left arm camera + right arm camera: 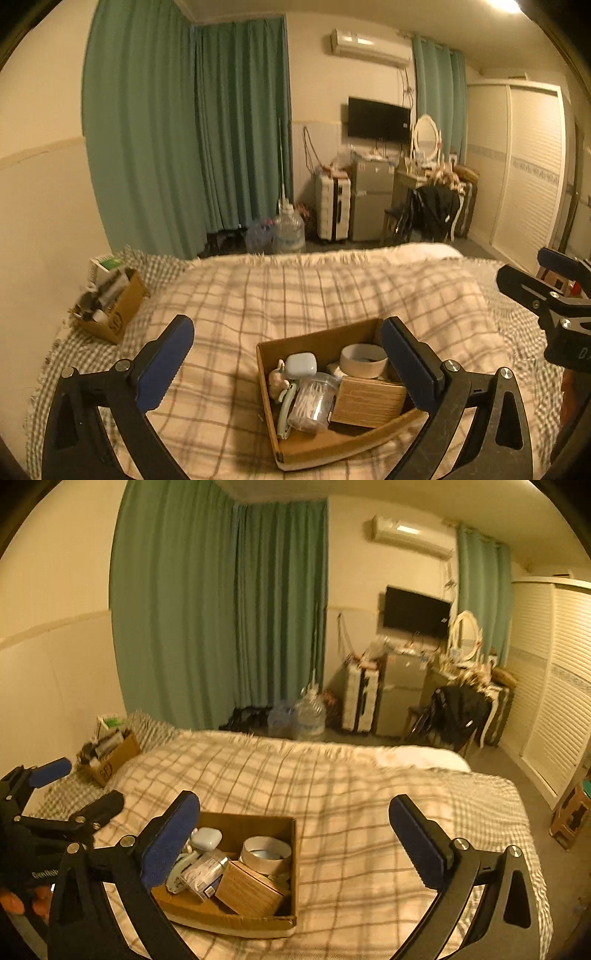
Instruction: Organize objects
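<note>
Bed: it fills the lower half of both views, covered with a cream checked blanket.
Open cardboard box: lower centre of the left wrist view, lower left of centre in the right wrist view; it lies on the blanket.
Left gripper: jaws wide apart, nothing between the blue pads; the box lies in the gap, nearer the right-hand finger.
Right gripper: jaws wide apart and holding nothing; the box is behind its left-hand finger.
Second box: left edge of the frame, on the bed corner, full of small things.
Wooden block: in the box, right part.
Tape roll: in the box, behind the block.
Clear jar: in the box, lying just left of the block.
White earbud case: in the box, upper left part.
</note>
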Demonstrator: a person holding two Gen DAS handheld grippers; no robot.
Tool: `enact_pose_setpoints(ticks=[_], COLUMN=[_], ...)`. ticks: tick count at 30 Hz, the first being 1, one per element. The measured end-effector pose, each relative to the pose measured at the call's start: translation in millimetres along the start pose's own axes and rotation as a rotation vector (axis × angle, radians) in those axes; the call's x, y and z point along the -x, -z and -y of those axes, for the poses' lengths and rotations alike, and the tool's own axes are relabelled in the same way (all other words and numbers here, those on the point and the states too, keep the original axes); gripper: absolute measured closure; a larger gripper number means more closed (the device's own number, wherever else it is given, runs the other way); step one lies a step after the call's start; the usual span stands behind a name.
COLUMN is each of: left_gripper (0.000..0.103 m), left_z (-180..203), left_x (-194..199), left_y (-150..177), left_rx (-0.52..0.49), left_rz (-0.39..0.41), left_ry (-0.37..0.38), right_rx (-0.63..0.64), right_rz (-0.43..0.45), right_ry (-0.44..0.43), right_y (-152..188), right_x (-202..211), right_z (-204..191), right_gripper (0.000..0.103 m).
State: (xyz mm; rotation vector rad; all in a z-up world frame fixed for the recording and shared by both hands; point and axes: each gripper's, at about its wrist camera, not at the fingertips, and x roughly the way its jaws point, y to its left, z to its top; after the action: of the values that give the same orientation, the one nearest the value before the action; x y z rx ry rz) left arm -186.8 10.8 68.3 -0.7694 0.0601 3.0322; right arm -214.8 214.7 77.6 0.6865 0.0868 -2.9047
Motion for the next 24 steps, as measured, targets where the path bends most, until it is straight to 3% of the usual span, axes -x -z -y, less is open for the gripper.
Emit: enact_pose_setpoints(ticks=[7,12,15,18,24], left_gripper=[0.000,0.000,0.000,0.000,0.000], left_z=[-1,3,3,2,11], left_x=[61,74,76,69,41], left_y=[12,40,66,98,141], left_rx=[0.049,0.061,0.115,0.161,0.101], left_rz=[0.090,0.122,0.175,0.215,0.156], left_ry=[-0.012,-0.005,-0.049,-0.060,-0.096], right_rx=[0.041,0.085,0.100,0.073,0.071], right_rz=[0.077,0.127,0.127,0.083,-0.024], right_ry=[0.111,0.097,0.132,0.114,0.086], right_y=[13,41,76,110,151], right_x=[69,93,81,57,13], right_z=[7,2,-3,-6,-11], right_gripper=[0.000,0.000,0.000,0.000,0.000])
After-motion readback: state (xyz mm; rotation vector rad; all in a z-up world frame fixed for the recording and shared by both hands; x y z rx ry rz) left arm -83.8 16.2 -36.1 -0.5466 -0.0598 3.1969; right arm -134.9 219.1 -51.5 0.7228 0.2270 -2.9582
